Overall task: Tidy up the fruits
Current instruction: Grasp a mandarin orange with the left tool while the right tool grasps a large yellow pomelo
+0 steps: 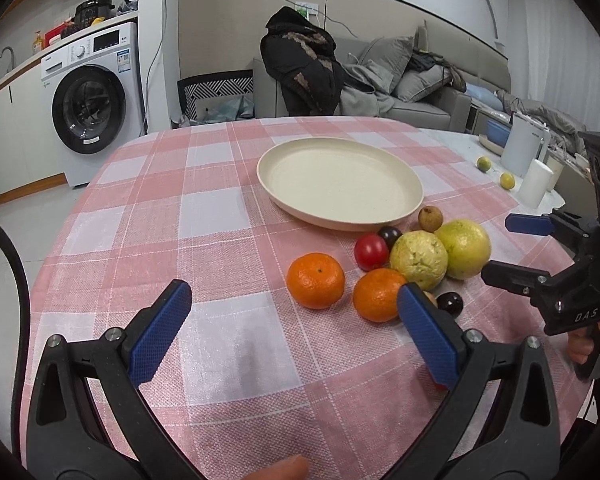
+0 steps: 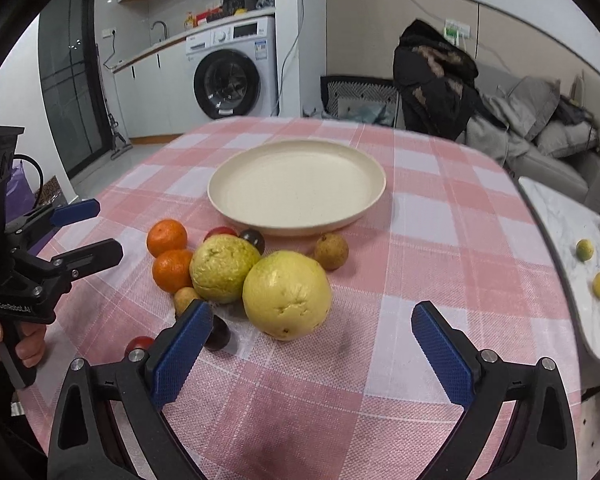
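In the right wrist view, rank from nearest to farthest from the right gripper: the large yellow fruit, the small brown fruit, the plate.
From the right gripper:
1. Large yellow fruit, just ahead, slightly left.
2. Small brown fruit, behind it.
3. Plate, farthest, mid-table.

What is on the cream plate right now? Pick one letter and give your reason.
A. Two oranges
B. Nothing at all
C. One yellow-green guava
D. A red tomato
B: the cream plate shows only its bare surface, while the oranges, guavas and the other fruit all lie on the checked tablecloth in front of it.
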`<state>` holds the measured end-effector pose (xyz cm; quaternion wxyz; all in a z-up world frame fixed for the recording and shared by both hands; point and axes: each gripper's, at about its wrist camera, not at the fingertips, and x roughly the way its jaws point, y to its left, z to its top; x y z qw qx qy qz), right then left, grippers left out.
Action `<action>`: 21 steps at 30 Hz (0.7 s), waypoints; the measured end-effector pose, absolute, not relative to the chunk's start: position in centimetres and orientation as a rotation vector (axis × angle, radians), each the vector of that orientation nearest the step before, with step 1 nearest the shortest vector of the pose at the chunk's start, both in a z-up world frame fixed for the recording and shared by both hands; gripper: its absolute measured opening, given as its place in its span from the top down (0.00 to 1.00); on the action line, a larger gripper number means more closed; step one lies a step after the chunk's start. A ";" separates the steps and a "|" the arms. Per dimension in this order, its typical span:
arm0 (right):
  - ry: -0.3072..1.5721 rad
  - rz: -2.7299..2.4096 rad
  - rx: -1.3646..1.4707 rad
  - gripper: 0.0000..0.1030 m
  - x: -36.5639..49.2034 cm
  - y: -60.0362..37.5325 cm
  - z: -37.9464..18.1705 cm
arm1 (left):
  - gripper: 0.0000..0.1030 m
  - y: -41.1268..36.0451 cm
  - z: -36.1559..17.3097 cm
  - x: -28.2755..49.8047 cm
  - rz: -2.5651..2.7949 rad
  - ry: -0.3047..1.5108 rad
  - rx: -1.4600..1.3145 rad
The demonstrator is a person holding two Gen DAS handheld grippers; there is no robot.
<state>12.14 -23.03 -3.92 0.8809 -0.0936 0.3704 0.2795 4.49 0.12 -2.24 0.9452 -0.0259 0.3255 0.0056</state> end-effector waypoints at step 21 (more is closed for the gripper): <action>0.901 0.658 -0.167 0.35 14.4 -22.1 -5.5 | 0.01 1.3 -4.6 9.4 0.020 0.797 -0.054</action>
